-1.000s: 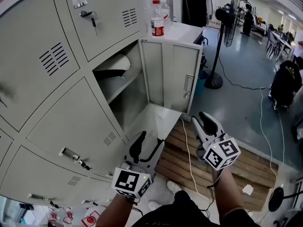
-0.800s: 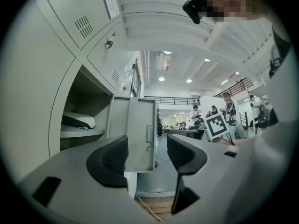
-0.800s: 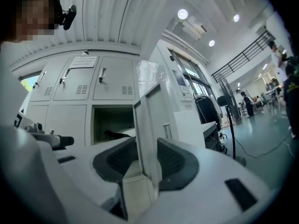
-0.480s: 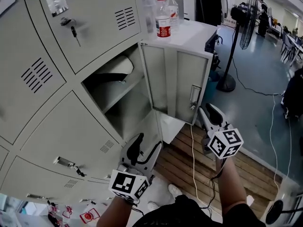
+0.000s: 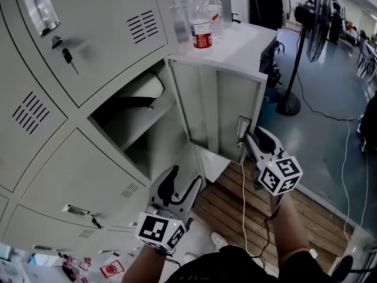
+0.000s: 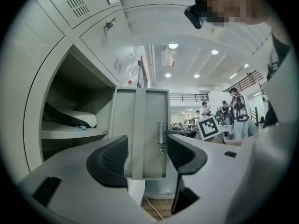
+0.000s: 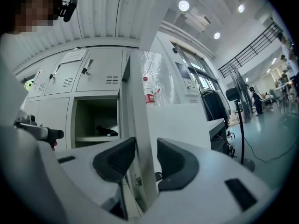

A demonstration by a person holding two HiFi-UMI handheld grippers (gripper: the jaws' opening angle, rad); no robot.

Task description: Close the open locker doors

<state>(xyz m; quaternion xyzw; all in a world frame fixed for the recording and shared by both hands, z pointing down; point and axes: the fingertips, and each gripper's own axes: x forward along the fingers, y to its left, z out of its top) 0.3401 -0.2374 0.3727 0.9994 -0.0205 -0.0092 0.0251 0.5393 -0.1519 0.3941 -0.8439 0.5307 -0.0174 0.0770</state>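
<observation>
One flat, probably steel locker door (image 5: 218,111)

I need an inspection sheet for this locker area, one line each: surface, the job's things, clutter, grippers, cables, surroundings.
Surface: wooden pallet below the lockers; white cabinet top beside them.
Job's things: one locker door stands open; the doors around it are shut, with a key in one.
Clutter: bottles on the cabinet top; a white and dark item on the open locker's shelf.
Grippers: right gripper open, the door's free edge between its jaws; left gripper open, empty, short of the door.
Cables: white cable over the pallet.
Surroundings: standing fan on the grey floor.
</observation>
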